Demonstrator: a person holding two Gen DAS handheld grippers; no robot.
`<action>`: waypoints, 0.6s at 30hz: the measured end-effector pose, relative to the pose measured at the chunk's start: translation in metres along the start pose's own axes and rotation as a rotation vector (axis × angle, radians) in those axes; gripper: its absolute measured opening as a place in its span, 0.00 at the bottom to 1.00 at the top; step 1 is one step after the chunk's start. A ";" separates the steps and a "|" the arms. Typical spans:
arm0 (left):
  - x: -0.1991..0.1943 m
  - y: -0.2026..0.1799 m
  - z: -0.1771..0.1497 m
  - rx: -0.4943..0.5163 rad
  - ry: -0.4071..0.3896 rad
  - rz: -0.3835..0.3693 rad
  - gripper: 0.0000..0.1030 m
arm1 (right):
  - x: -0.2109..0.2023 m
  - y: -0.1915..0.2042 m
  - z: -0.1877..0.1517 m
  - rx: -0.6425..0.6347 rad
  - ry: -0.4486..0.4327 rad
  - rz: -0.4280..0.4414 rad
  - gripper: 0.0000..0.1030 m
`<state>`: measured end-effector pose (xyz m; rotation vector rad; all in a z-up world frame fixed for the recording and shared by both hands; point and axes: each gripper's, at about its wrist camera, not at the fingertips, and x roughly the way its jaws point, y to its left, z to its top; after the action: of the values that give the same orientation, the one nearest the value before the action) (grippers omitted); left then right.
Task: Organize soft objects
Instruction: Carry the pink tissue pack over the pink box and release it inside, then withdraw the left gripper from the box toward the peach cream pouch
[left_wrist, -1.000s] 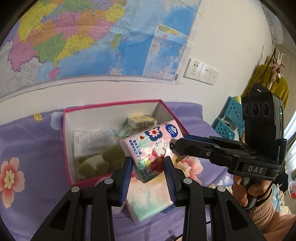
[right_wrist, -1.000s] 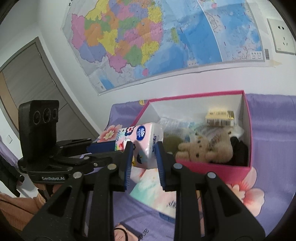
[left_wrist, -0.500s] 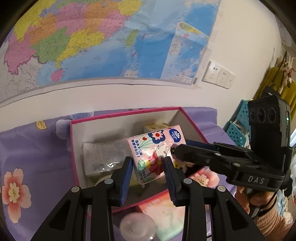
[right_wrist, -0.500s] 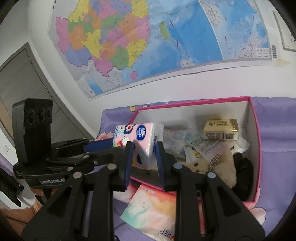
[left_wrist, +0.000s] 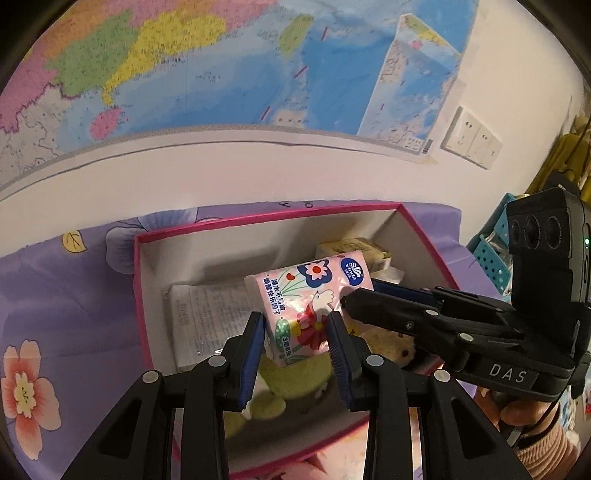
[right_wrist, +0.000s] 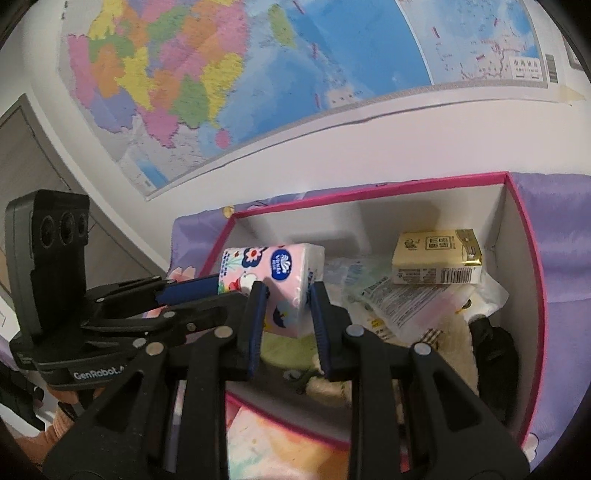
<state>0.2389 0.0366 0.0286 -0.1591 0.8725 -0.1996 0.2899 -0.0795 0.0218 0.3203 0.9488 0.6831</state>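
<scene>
Both grippers clamp the same pink tissue pack (left_wrist: 309, 299), which hangs in the air above the open pink-rimmed box (left_wrist: 137, 295). The left gripper (left_wrist: 297, 334) pinches the pack's lower end between its blue pads (left_wrist: 255, 343), while the right gripper (right_wrist: 286, 310) squeezes the other end from the side, its pads (right_wrist: 258, 314) pressed against the white and pink wrapper. In the left wrist view the right gripper's black fingers reach in from the right, touching the pack just beside its printed flower.

Inside the box, below the pack, lie a clear-wrapped packet with printed text (left_wrist: 207, 314), a yellow-green soft item (left_wrist: 295, 380), and a tan plush toy (left_wrist: 384, 343) partly hidden by the right gripper. Toward the box's far right corner sits a cream and gold carton (right_wrist: 436, 262), resting on crinkled plastic packets (right_wrist: 402, 302); a black soft thing (right_wrist: 495, 343) lies against the right wall of the box.

The box stands on a purple floral cloth (left_wrist: 55, 295). Just in front of the box lies a pastel tissue pack (right_wrist: 280, 446). Behind the box a coloured wall map (right_wrist: 258, 74) hangs on the white wall.
</scene>
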 end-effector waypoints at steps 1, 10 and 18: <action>0.002 0.001 0.001 -0.001 0.005 0.002 0.33 | 0.002 -0.001 0.000 0.003 0.000 -0.008 0.27; 0.018 0.020 0.004 -0.073 0.036 0.009 0.33 | 0.007 -0.007 0.002 0.039 -0.008 -0.052 0.28; -0.022 0.023 -0.014 -0.068 -0.045 -0.010 0.33 | -0.012 -0.003 -0.011 0.004 -0.013 -0.041 0.28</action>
<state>0.2170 0.0632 0.0310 -0.2309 0.8341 -0.1752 0.2768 -0.0898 0.0220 0.3074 0.9417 0.6413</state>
